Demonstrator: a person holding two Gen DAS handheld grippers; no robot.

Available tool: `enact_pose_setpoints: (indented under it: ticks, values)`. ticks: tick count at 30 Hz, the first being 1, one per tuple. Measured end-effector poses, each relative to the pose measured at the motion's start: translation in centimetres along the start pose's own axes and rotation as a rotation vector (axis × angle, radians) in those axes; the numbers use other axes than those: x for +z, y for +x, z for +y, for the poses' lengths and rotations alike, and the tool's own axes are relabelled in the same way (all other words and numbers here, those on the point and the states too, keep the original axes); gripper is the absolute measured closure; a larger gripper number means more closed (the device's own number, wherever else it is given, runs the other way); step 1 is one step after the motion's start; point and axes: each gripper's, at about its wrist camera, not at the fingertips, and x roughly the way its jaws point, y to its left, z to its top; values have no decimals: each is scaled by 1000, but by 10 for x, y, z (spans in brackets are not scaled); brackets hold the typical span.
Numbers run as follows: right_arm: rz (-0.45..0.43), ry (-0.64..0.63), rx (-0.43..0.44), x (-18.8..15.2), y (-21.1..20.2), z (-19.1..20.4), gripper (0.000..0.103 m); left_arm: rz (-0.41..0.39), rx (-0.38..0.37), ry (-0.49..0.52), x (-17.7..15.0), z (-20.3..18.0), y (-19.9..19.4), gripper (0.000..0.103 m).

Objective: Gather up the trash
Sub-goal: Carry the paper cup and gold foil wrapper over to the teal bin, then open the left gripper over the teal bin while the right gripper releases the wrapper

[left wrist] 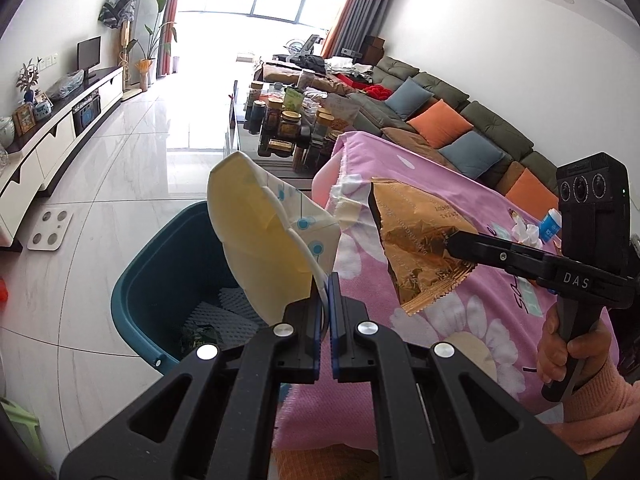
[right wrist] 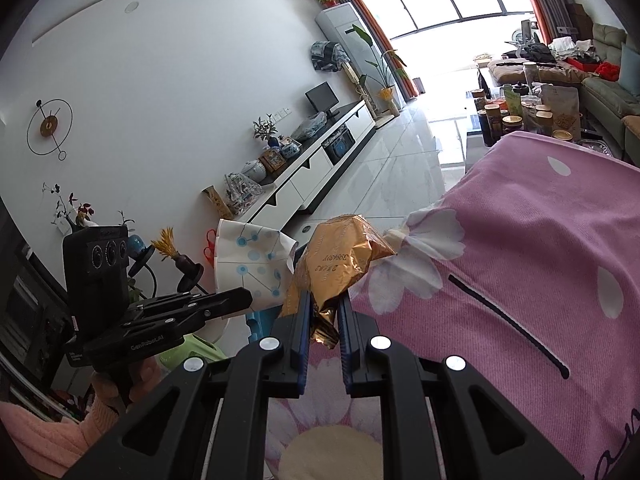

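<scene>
In the left wrist view the left tool (left wrist: 327,280) sits at the bottom centre of the frame, its blue-padded tips pressed together on the edge of a crumpled paper wrapper, pale yellow inside and white with blue dots and lines outside (left wrist: 264,240). The wrapper rises up and to the left of the tips, above a teal plastic bin (left wrist: 160,276) that stands on the pale tiled floor at lower left; grey and white scraps lie in the bottom of the bin.

At the right of the same view the right tool (left wrist: 454,246) reaches in from the right edge, gripped by a hand (left wrist: 560,340) in a peach knitted sleeve. Its black tips pinch a crinkled gold foil snack bag (left wrist: 420,248) — the bag hangs over the worktop covered with a pink cloth with white flowers (left wrist: 400,160). Farther right on the cloth lie a crumpled white tissue (left wrist: 528,232) and a small blue-and-white container (left wrist: 552,226).

The right wrist view shows the same grip from behind: the foil bag is clamped between the two blue pads at centre frame, bulging above them, just at the cloth's left edge. The left tool and its paper wrapper appear at middle left.
</scene>
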Motion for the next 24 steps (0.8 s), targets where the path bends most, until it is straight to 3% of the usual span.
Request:
enact_pose_setpoints:
  ticks: [24]
  values:
    - [84,-47,3,19,54,26,91,52,79,-80,-14,48,18,99]
